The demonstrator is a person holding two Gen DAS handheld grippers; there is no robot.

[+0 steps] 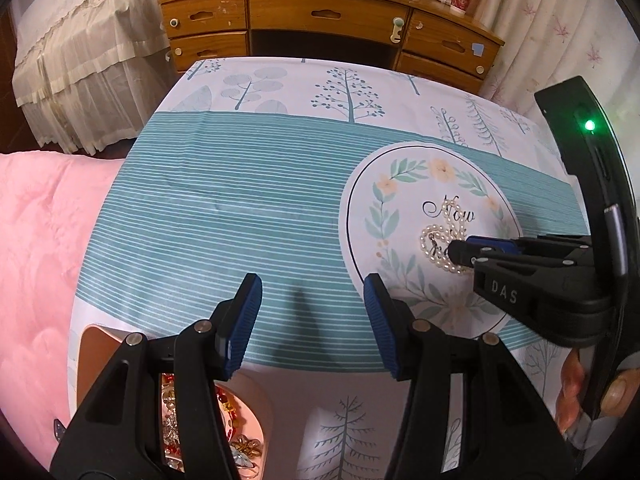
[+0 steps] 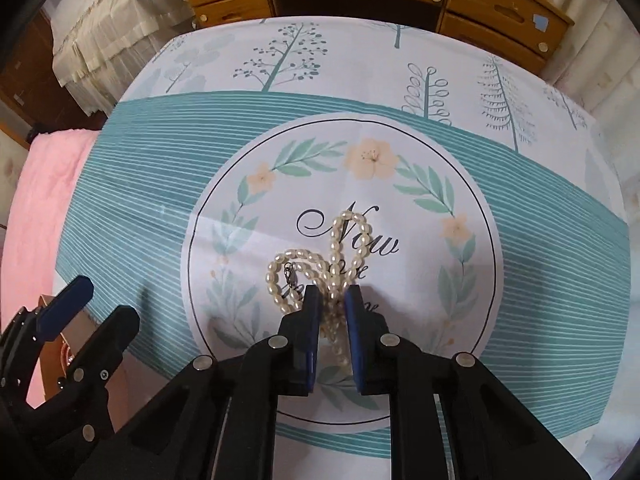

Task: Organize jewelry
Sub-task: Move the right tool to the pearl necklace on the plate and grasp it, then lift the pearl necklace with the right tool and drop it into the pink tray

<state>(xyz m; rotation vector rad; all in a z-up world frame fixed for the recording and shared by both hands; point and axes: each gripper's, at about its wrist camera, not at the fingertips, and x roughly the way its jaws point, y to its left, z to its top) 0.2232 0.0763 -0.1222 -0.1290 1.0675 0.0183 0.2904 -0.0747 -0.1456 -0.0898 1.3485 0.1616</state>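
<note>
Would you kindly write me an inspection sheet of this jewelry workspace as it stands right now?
Surface: tablecloth with teal stripes, tree prints and a floral circle, lying flat.
Job's things: pearl necklace piled in loops on the circle; pink jewelry box at the near left edge, holding mixed pieces.
Clutter: nothing seen on the cloth.
Grippers: right gripper closed on pearl strands; left gripper open, nothing between its fingers, above the stripes beside the box.
Cables: one dark cable running along the right gripper's mount.
Surroundings: wooden dresser behind with a cluttered top, pink quilt on the left, curtains.
</note>
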